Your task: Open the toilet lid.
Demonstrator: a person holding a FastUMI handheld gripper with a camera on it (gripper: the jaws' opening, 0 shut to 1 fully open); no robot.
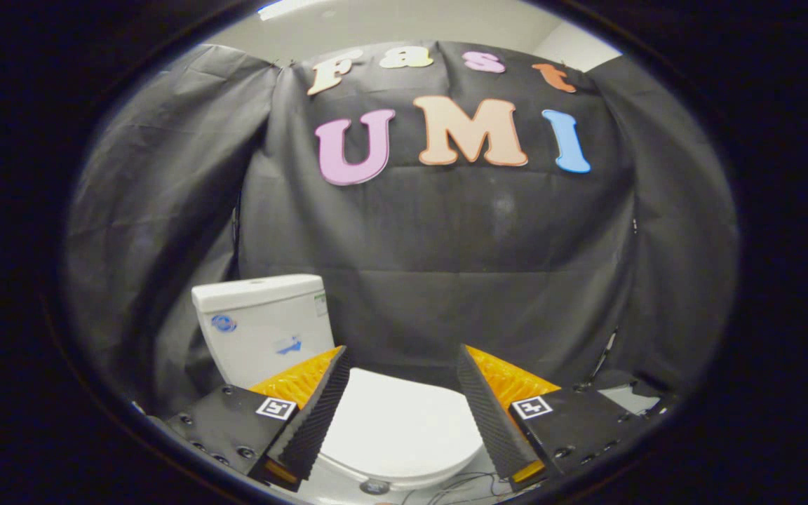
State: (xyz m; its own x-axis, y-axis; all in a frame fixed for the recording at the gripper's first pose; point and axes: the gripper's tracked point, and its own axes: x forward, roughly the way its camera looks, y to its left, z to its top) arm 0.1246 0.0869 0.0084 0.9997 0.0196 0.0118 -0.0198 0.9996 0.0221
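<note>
- Toilet lid, a smooth white oval plastic cover [397, 428], lies flat and closed over the bowl; it sits between and just beyond the two fingers, with its front rim nearest the camera
- behind it stands the white ceramic cistern [264, 326], upright, off toward the left finger, backed by the dark cloth wall of the booth [446, 245]
- the claw [398, 375] is released: its fingers are spread wide apart with nothing between them but the lid seen beyond; neither ribbed pad [316, 421] appears to touch the lid, though how close they hang above it I cannot tell
- some thin dark cables [456, 487] lie on the pale floor just ahead of the bowl's front
- judged from this, the task is at its start; the lid is still down and no hold has been taken on it
- risk: the lid's top is slick and gently domed, so a pinch from above would likely slide off; the front lip is the sounder place to catch
- risk: the claw is aimed a little to the right of the cistern's line, so a lift from one side could twist the lid on its hinges
- risk: hooking too deep could raise the seat together with the lid
- risk: a fast swing could knock the lid against the cistern, or let it drop back if released short of upright
</note>
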